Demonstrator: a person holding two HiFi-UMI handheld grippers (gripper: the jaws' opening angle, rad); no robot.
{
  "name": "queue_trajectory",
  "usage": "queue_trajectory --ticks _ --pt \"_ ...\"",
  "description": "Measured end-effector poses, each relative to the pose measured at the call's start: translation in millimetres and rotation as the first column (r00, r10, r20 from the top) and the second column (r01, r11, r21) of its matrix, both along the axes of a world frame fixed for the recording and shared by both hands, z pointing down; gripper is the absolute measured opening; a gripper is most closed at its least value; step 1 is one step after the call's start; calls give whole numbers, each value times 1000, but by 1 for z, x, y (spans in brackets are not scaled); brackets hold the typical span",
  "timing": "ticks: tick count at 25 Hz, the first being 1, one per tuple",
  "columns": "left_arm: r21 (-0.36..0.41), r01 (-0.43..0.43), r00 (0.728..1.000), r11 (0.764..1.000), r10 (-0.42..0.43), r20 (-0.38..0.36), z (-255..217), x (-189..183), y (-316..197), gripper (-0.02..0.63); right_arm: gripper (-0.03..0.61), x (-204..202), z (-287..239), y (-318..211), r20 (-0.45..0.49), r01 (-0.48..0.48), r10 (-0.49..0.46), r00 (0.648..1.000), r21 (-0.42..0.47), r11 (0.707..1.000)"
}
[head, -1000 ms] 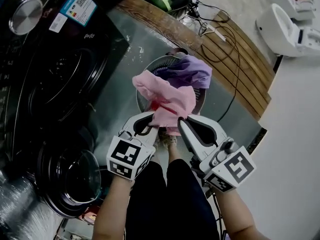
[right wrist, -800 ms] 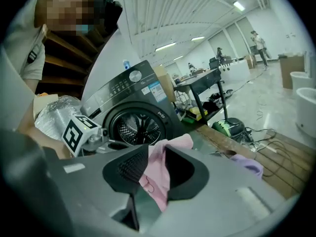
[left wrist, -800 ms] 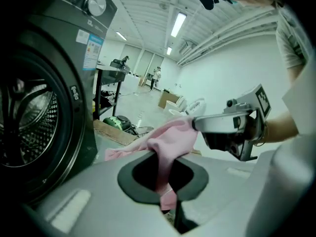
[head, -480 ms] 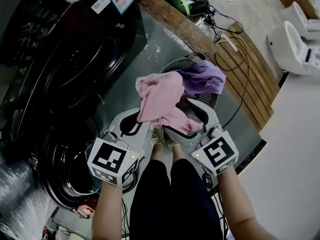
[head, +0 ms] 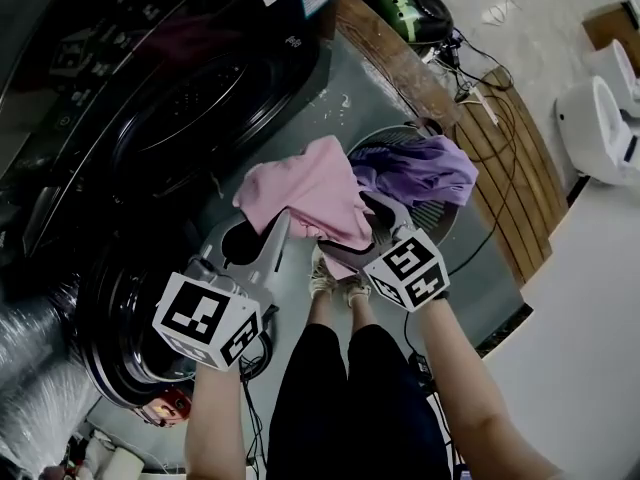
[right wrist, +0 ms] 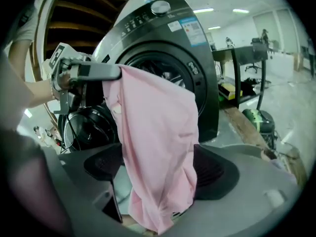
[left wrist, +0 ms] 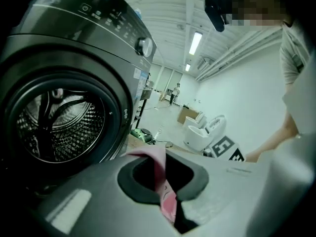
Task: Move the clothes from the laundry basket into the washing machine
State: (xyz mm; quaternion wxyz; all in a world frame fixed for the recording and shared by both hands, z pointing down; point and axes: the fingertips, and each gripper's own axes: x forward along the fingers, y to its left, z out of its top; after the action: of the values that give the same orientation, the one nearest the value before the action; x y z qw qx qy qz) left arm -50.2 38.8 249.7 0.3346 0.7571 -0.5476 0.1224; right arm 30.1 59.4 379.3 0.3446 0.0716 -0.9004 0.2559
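Note:
A pink garment point(head: 305, 196) hangs between both grippers, above the floor in front of the black washing machine point(head: 150, 88). My left gripper point(head: 283, 226) is shut on the garment's left edge; a strip of the pink cloth point(left wrist: 167, 194) shows pinched in the left gripper view. My right gripper point(head: 350, 233) is shut on the same garment point(right wrist: 158, 152), which drapes over its jaws. The left gripper point(right wrist: 84, 73) also shows holding the cloth's top corner. A purple garment point(head: 420, 166) lies in the round laundry basket point(head: 437, 216) just right of the grippers. The drum point(left wrist: 54, 117) is open.
The washer's round door point(head: 130, 353) stands open at lower left. The person's legs and shoes point(head: 335, 280) are below the grippers. A wooden strip point(head: 450, 98) with cables point(head: 470, 58), a green-black appliance point(head: 412, 8) and white toilets point(head: 600, 118) lie to the right.
Both grippers have carried the pink garment up off the basket and leftward toward the washer's opening. The purple garment has stayed in the basket.

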Motion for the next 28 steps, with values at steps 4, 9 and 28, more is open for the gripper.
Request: queue_trajectory --ticks 4,9,28 --pt "-3 71 997 997 -71 5 3 -19 7 14 229 -12 28 17 -25 47 -49 998 -72 996" --pt "-15 204 979 979 -204 3 21 -44 19 14 38 -32 16 18 29 34 -32 999 -80 996" --pt "-105 551 824 828 -560 -91 110 -74 59 212 35 -154 -32 -44 323 -8 4 946 10 1000"
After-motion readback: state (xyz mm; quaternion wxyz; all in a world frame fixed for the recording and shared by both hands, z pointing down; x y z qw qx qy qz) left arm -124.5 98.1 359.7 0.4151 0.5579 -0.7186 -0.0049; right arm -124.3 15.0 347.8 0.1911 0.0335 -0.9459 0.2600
